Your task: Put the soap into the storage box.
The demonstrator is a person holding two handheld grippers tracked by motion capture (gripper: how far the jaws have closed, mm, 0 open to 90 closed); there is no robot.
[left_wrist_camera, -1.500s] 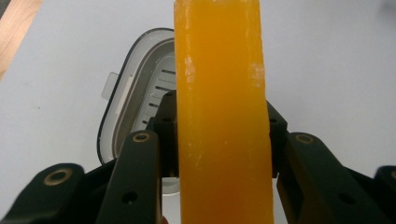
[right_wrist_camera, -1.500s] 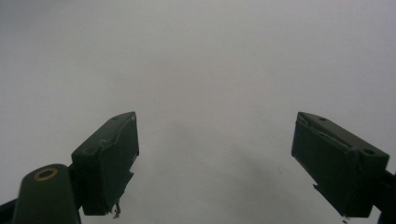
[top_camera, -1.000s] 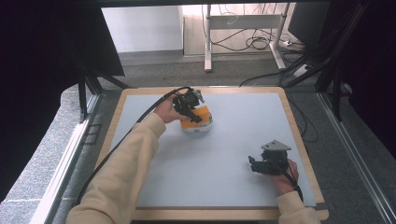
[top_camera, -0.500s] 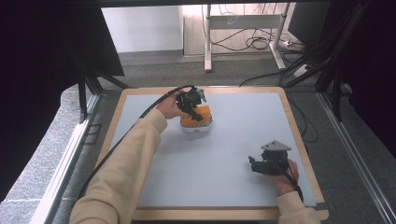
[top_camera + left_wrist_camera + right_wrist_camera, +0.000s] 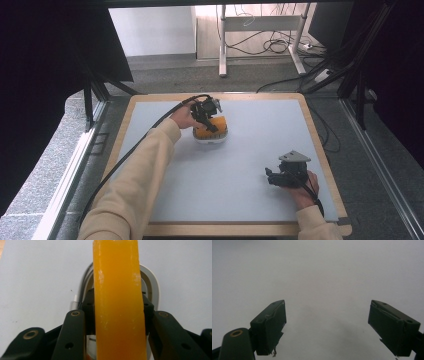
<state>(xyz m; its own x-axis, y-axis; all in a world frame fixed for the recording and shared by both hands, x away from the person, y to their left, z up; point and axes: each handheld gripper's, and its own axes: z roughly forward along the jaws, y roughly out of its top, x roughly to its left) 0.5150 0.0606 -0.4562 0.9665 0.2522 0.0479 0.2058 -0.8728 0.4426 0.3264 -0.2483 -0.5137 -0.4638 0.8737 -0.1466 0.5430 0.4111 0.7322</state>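
Observation:
An orange block (image 5: 212,126) stands on edge in a white holder (image 5: 210,138) at the back middle of the grey mat. My left gripper (image 5: 207,116) is shut on the orange block (image 5: 117,300), its black jaws pressing both flat sides; the white holder (image 5: 152,287) curves behind it. My right gripper (image 5: 272,177) rests low on the mat at the front right, held by a hand. Its fingers (image 5: 270,322) stand wide open (image 5: 327,327) with nothing between them, over bare grey mat.
The grey mat (image 5: 260,150) lies on a wooden board (image 5: 320,140) with a raised edge. A black cable (image 5: 150,131) trails from the left gripper over the sleeve. Beyond the board, desk legs (image 5: 222,45) and floor cables (image 5: 280,45).
The left hand and its gripper shifted very slightly at the orange block. The right gripper has stayed put.

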